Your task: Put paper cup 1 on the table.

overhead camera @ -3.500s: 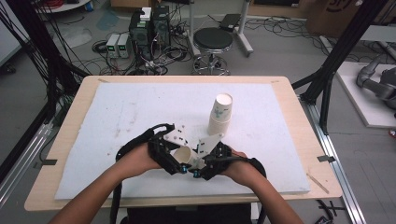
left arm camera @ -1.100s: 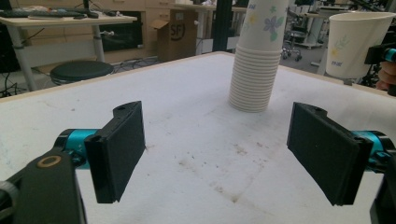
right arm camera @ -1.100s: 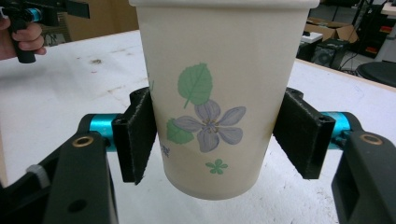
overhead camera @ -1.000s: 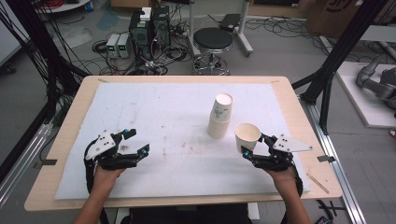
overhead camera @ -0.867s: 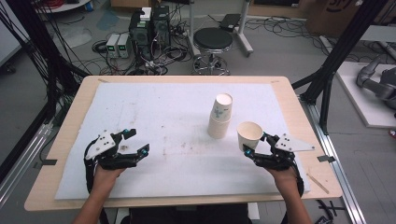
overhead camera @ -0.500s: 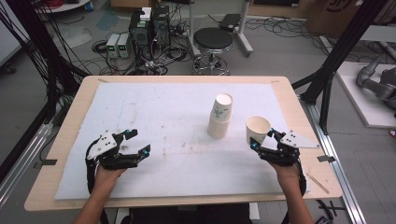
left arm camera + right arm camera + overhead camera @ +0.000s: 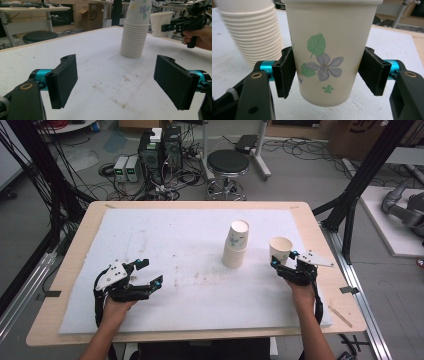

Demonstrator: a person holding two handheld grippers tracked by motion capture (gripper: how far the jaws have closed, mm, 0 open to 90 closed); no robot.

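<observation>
Right gripper (image 7: 281, 263) clamps paper cup (image 7: 280, 249) at frame right, upright, mouth up, axis vertical, just right of cup stack (image 7: 236, 245). Table edge (image 7: 320, 235) near; open foam mat (image 7: 180, 245) left. Left gripper (image 7: 150, 272) lower left, jaws wide, empty.

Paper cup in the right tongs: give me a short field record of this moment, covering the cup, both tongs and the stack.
held item: paper cup, upright, flower print, open end up
right tongs: jaws clamped on the cup's two sides
cup height: bottom clear of the white mat in the right gripper view
stack of cups: stands on the mat, beside the held cup, apart from it
left tongs: jaws wide apart, nothing between them, low over the mat
</observation>
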